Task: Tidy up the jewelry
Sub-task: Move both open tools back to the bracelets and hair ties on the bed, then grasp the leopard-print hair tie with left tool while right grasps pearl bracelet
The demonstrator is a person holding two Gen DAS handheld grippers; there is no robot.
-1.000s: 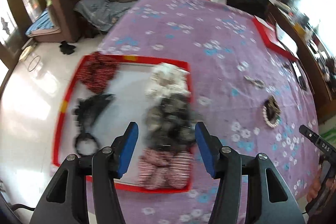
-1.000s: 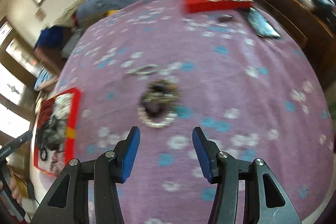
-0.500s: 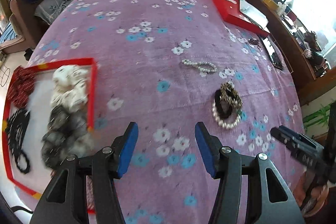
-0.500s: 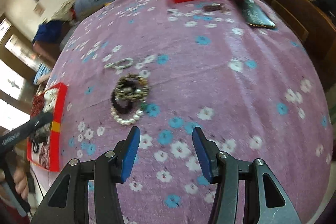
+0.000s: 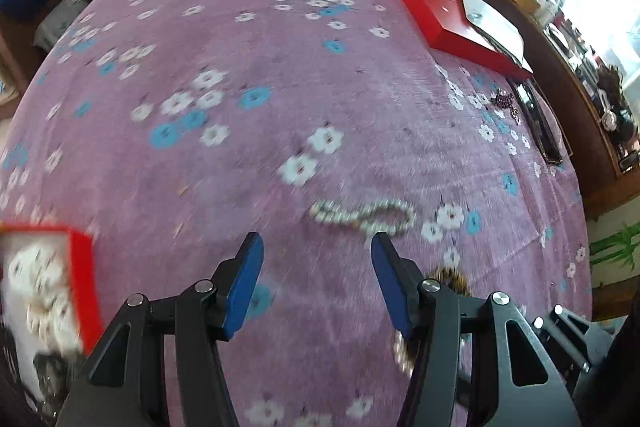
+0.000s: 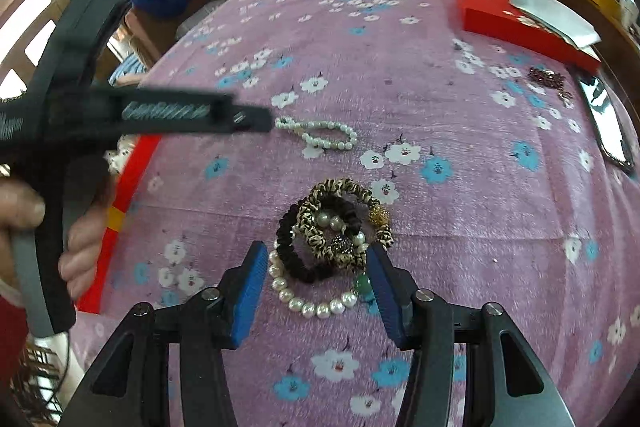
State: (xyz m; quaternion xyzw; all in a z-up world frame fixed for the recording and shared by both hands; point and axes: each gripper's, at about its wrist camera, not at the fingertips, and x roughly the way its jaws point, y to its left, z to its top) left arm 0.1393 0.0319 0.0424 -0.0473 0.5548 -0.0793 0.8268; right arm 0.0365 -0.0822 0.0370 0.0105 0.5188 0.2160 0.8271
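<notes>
A small white pearl bracelet (image 5: 362,217) lies on the purple flowered cloth (image 5: 280,67), just beyond my open, empty left gripper (image 5: 316,281). It also shows in the right wrist view (image 6: 320,135). A pile of bracelets (image 6: 332,231) lies between the fingers of my open right gripper (image 6: 316,283): a large pearl strand (image 6: 308,303), a black band and leopard-print bands. The left gripper's body (image 6: 132,115) crosses the left of the right wrist view. A red-rimmed tray (image 5: 84,275) with white and dark scrunchies is at lower left.
A red box (image 5: 448,19) with white paper lies at the far right of the cloth. A dark beaded piece (image 6: 546,77) and a black phone (image 6: 608,123) lie near the right edge. Bedding and boxes are piled beyond the far edge.
My left gripper has swung right from over the tray to the small pearl bracelet. My right gripper has moved in around the bracelet pile.
</notes>
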